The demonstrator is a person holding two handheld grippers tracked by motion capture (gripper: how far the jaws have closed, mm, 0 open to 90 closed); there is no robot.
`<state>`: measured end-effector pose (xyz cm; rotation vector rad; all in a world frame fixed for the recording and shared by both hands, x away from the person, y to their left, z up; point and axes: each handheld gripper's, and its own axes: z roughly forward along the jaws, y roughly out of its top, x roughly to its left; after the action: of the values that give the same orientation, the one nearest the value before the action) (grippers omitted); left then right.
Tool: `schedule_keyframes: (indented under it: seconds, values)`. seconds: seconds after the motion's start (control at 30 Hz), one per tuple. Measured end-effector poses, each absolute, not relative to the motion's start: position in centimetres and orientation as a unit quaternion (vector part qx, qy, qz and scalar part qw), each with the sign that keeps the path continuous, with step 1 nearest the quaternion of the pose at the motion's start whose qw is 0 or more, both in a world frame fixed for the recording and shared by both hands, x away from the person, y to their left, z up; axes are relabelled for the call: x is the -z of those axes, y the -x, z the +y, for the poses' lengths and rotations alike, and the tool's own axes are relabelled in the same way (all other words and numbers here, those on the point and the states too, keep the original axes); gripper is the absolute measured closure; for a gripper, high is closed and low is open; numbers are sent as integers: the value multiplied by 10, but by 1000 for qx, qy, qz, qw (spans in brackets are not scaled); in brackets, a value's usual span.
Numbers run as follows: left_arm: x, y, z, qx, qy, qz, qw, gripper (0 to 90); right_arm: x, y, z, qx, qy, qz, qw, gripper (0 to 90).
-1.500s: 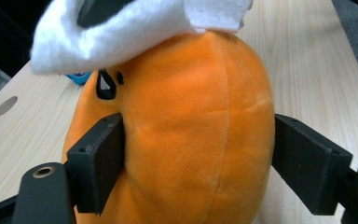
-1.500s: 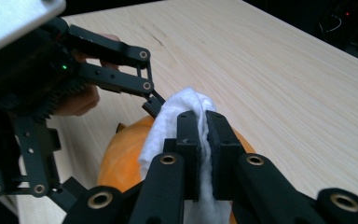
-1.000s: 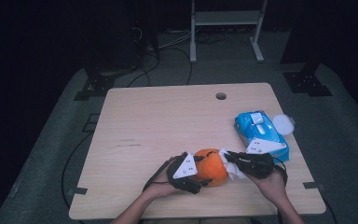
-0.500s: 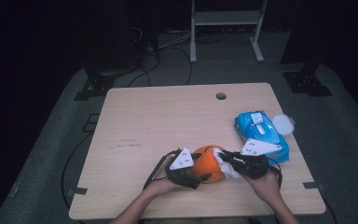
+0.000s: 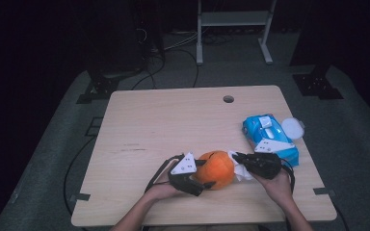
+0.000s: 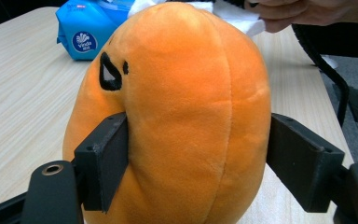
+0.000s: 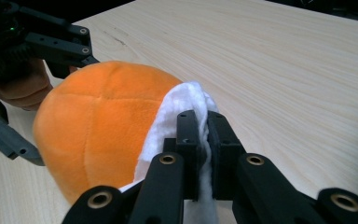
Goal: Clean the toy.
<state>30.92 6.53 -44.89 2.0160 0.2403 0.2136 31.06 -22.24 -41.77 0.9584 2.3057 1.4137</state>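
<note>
L gripper (image 5: 207, 174) jaws half-spread, clamped; R gripper (image 5: 234, 157) jaws pinched tight, both near table edge

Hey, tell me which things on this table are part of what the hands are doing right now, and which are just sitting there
In use:
- orange plush pumpkin, clamped by the left gripper
- white wipe, pinched in the right gripper against the plush

Lying about:
- blue wipes pack, at the table's right edge
- round white lid beside the pack
</note>
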Motion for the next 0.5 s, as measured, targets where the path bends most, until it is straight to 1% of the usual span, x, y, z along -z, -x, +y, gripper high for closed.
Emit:
schedule_keyframes:
  seconds: [0.13, 0.2, 0.3, 0.37, 0.47, 0.5]
  values:
    - [446, -310, 64, -105, -841, 107, 520, 254, 421, -314, -224, -489, -344, 792, 124, 838]
    - [444, -311, 63, -107, -837, 126, 522, 261, 418, -310, -222, -489, -341, 792, 134, 839]
    - [444, -315, 63, -97, -825, 162, 532, 268, 408, -299, -214, -491, -324, 793, 160, 840]
    - [444, -317, 64, -93, -821, 177, 535, 268, 402, -294, -209, -502, -311, 791, 163, 840]
    - [444, -316, 64, -97, -824, 169, 533, 257, 395, -289, -202, -504, -292, 795, 169, 839]
    - [445, -316, 63, -99, -824, 161, 535, 231, 396, -288, -200, -499, -287, 798, 178, 839]
